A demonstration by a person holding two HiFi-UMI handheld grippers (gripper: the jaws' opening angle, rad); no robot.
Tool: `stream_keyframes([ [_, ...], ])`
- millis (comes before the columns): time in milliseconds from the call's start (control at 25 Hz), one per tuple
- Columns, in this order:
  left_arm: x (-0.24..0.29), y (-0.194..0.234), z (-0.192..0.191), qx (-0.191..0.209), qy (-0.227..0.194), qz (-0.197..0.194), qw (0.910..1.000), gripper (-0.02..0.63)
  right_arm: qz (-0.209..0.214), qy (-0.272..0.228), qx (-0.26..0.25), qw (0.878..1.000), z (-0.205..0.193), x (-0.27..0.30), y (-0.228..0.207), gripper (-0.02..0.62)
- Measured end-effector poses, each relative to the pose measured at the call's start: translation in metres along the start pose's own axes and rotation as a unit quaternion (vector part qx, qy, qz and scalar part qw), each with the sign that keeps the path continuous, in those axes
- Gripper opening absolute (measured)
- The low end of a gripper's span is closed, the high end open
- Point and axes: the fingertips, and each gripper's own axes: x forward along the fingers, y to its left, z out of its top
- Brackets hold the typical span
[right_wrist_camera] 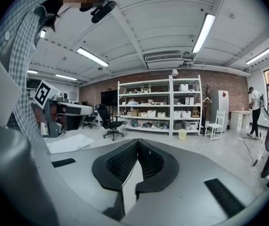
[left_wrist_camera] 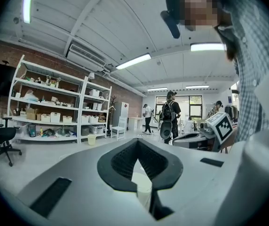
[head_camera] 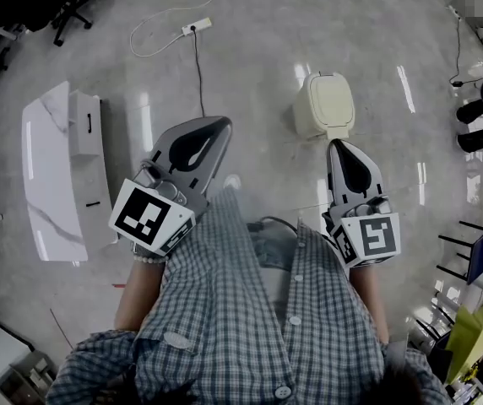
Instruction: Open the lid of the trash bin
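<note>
While the person stands over it, the cream trash bin [head_camera: 323, 104] sits on the floor [head_camera: 250, 49], just ahead of the right gripper [head_camera: 338, 145], and its lid looks shut. Both that one and the left gripper [head_camera: 216, 130] have their jaws pressed together with nothing in them. The bin looks like light, smooth plastic, so I'd guess it's slippery and might scoot. I'd get under the lid's near edge and lift gently rather than pinching the top.
</note>
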Motion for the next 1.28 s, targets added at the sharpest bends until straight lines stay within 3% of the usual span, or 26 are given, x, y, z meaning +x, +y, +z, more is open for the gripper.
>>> stream_keyframes([
  [600, 0.011, 0.1, 0.004, 0.002, -0.009, -0.038, 0.9992, 0.005, -0.051, -0.01, -0.01, 0.999, 0.028, 0.087, 0.016, 0.017],
  [1000, 0.015, 0.11, 0.0, 0.006, -0.006, -0.046, 0.9989, 0.005, -0.067, 0.002, -0.012, 0.998, 0.028, 0.094, 0.007, 0.018],
  [1280, 0.018, 0.128, -0.002, 0.004, 0.003, -0.031, 0.9995, 0.005, -0.047, 0.008, -0.016, 0.999, 0.028, 0.12, 0.0, 0.018],
])
